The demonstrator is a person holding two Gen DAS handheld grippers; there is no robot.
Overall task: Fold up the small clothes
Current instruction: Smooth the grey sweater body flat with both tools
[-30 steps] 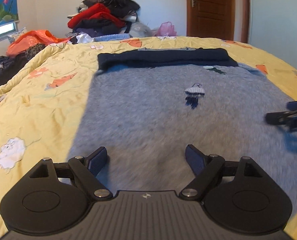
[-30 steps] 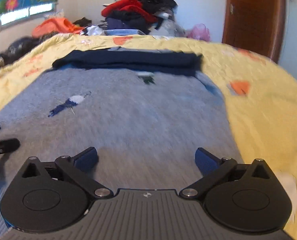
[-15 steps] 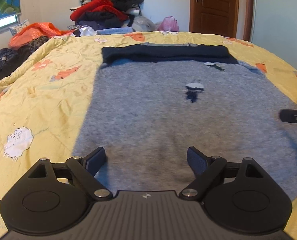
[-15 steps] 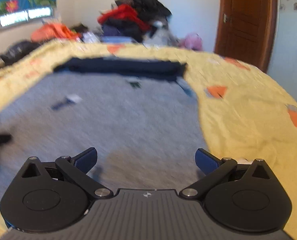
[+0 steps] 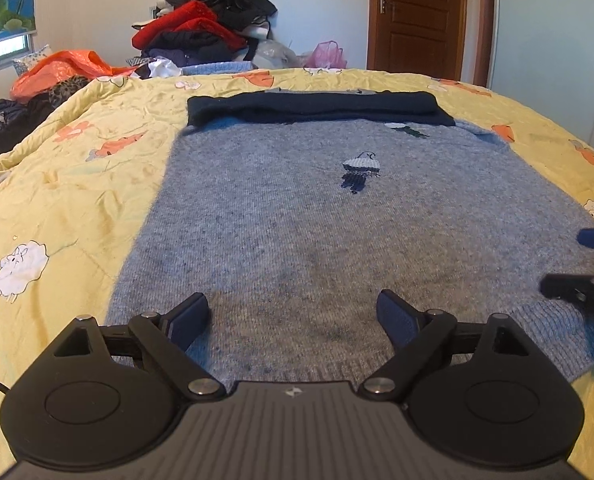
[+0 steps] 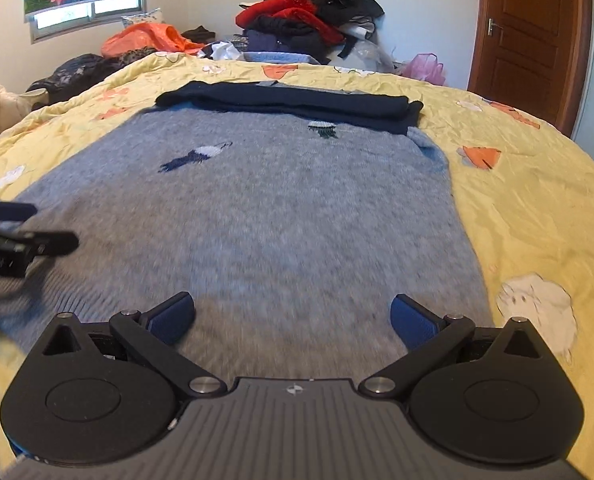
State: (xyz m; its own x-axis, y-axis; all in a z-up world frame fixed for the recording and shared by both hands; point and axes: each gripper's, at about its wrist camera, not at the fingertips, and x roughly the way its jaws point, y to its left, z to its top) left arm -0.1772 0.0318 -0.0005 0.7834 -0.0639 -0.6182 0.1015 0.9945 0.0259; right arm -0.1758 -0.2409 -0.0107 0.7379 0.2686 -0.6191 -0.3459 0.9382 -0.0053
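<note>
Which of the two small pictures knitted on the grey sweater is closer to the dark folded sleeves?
The green-and-white motif, just under the dark navy sleeves; the blue-and-white figure sits lower on the grey sweater.

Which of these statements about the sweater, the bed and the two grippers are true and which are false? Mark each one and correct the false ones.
1. The grey sweater lies spread flat on a yellow quilt. True.
2. The left gripper is clamped on the sweater's hem. False: its jaws have just been opening, and nothing is between them.
3. The sweater's dark navy sleeves lie folded across its far end. True.
4. The right gripper holds a red garment. False: it is open and empty over the sweater.
5. The wooden door stands wide open. False: it is shut.
</note>
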